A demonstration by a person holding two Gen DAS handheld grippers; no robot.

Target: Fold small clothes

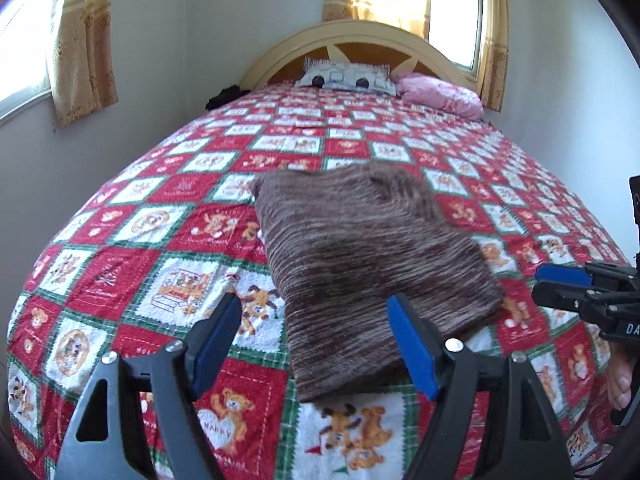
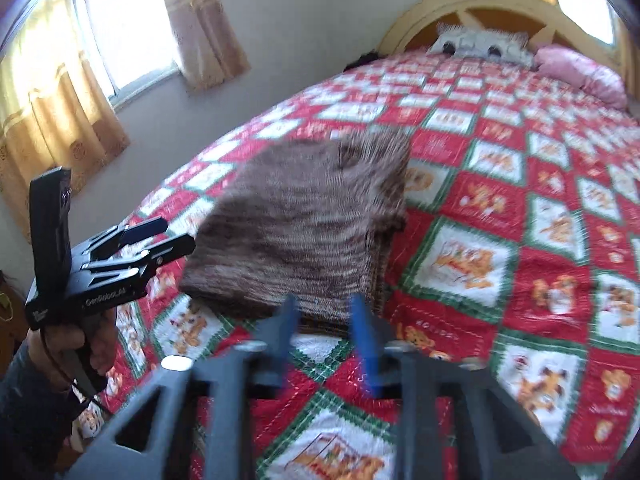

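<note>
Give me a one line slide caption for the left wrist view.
Folded brown striped knit garment resting on the red-and-white teddy-bear quilt, open left tool in front of it, holding nothing.

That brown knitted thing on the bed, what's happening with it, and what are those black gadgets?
A person is folding small clothes using a handheld two-finger tool in each hand. The brown knitted garment lies folded into a compact stack on the red Christmas-patterned bedspread. Neither tool grips it now: the left tool is open just in front of the garment's near edge, and the right tool is open too, pointing at the near edge. Pillows sit by the headboard.
</note>
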